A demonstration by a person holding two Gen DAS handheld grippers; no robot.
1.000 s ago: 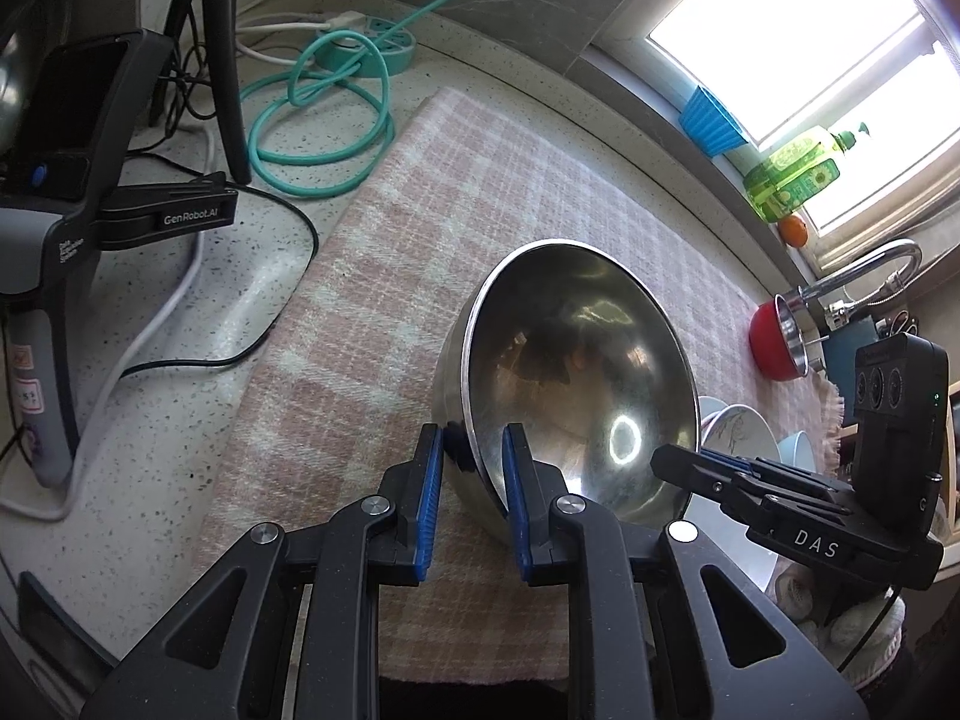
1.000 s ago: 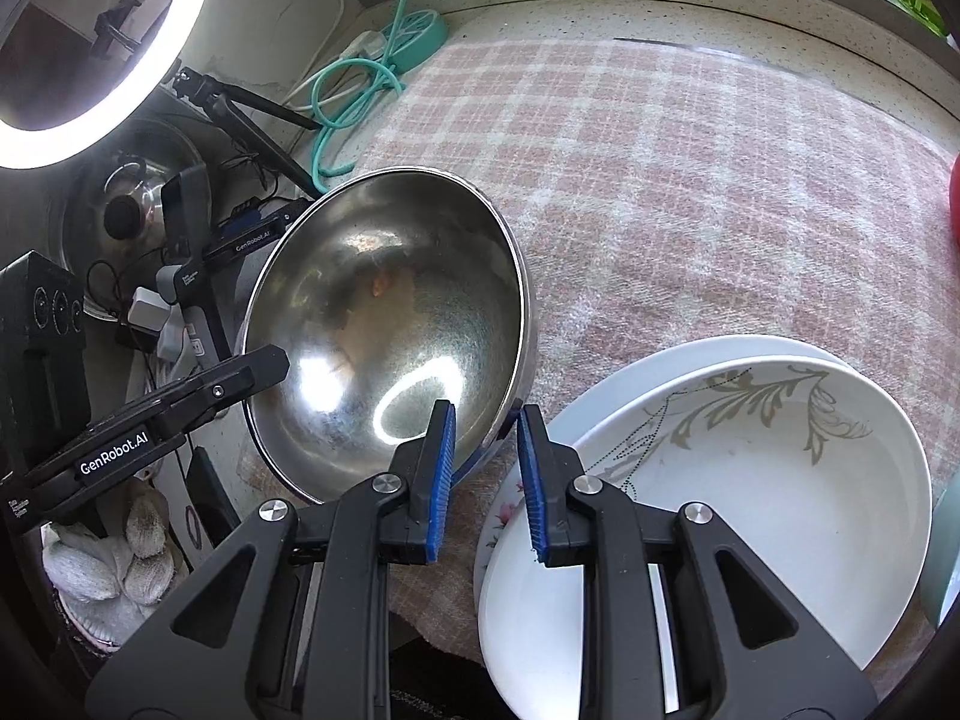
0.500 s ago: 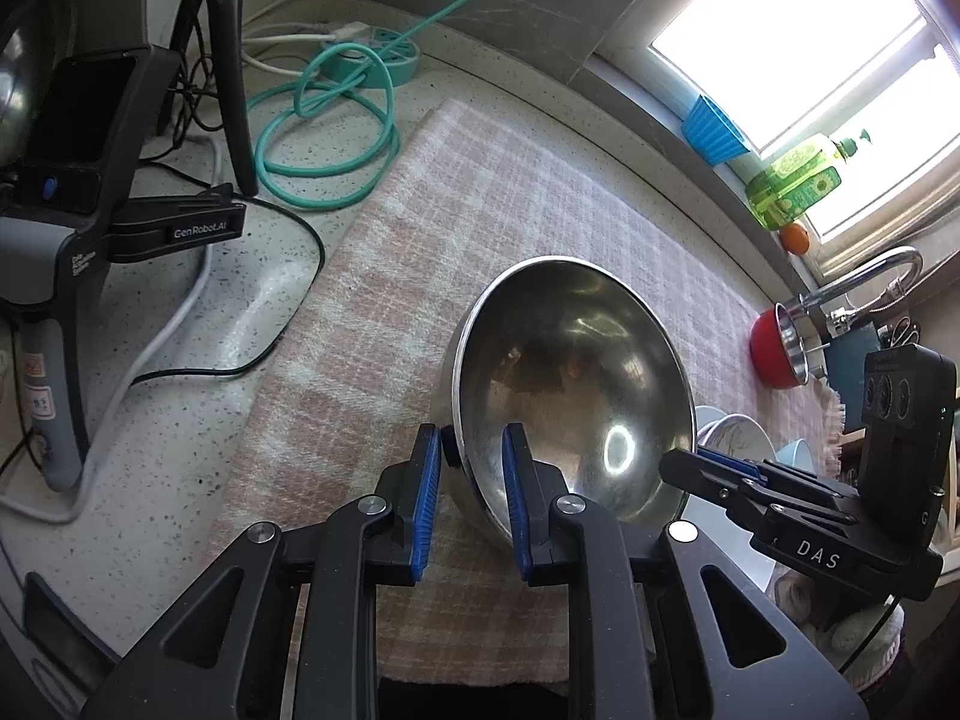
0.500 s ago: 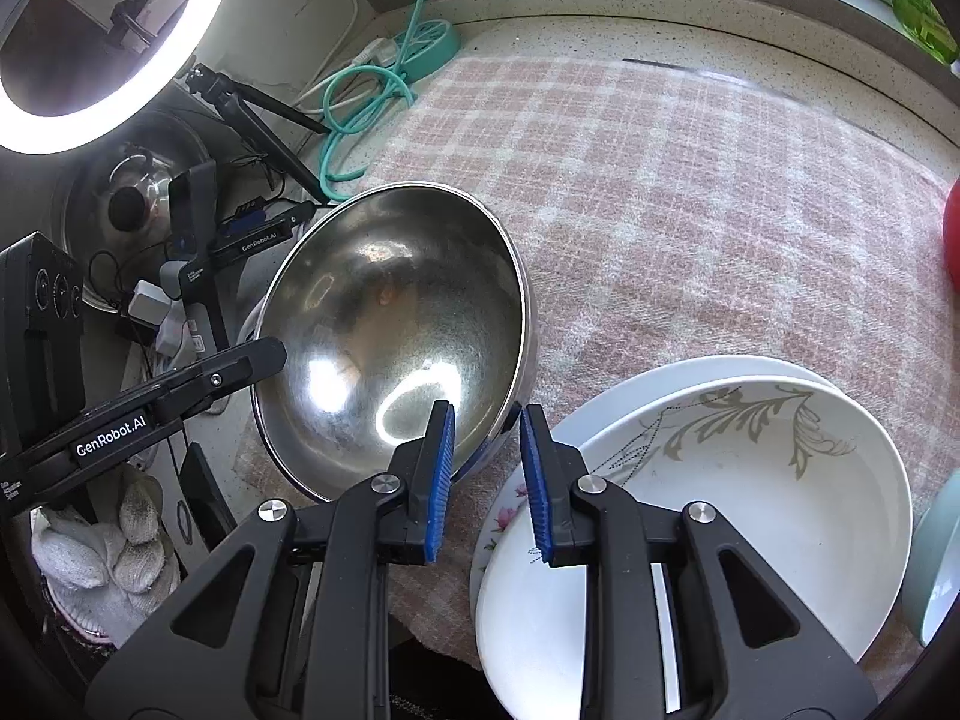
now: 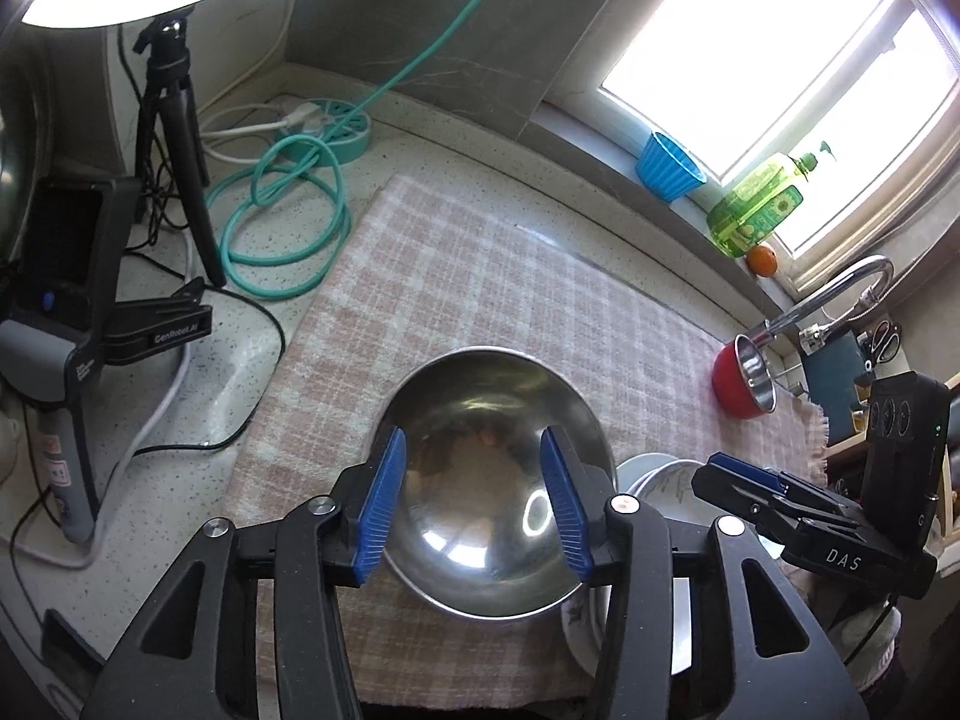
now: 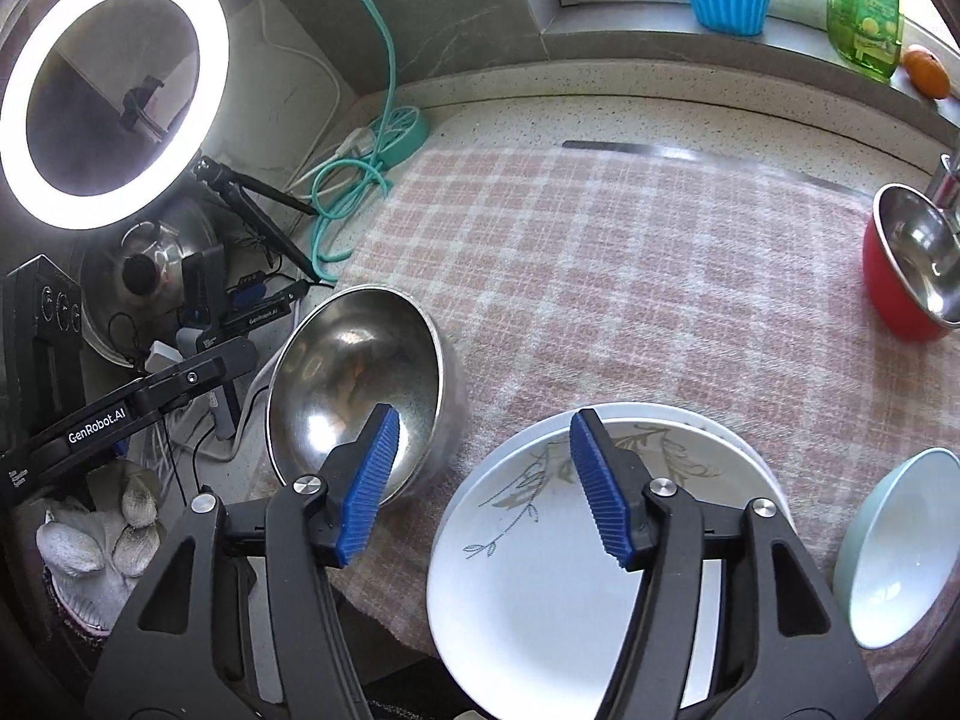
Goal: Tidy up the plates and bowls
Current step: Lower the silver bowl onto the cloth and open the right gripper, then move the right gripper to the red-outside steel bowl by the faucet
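Both grippers, left (image 5: 473, 501) and right (image 6: 480, 483), have just been opening, nothing between their jaws; steel bowl (image 5: 492, 480) sits free on the checked cloth (image 5: 480, 276)

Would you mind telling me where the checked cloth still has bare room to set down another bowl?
The widest free patch is the checked cloth between the steel bowl, the red bowl and the counter strip below the windowsill. The near edge is crowded: stacked white plates and a pale green bowl. Left of the cloth, cables and a tripod fill the counter.
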